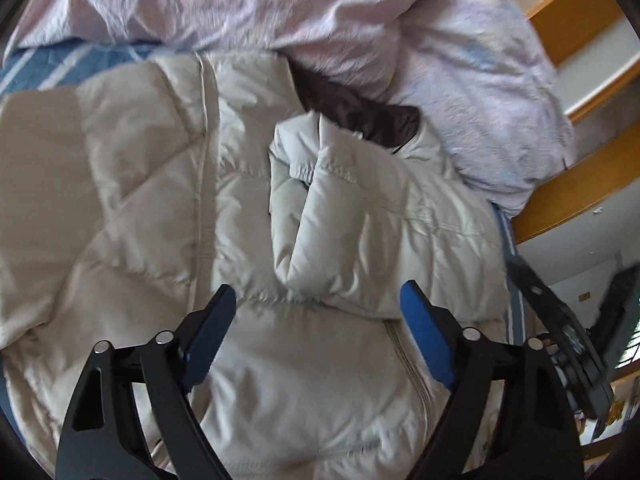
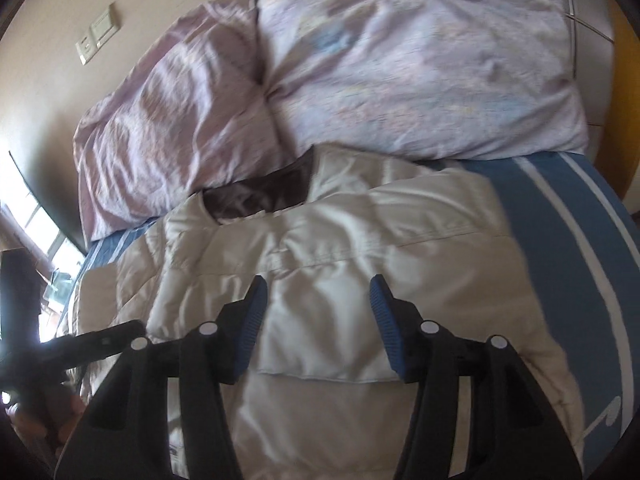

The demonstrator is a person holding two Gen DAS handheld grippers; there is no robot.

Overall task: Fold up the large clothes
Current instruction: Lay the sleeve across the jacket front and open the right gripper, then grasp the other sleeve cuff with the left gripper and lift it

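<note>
While the puffy beige jacket (image 1: 224,184) lies on the blue striped bed (image 2: 560,216), sleeve folded over its front, left gripper (image 1: 320,308) and right gripper (image 2: 316,304) hover above it w/ jaws spread, holding nothing. Lilac duvet (image 2: 360,72) crowds 12 o'clock; bare sheet at 3.
</note>
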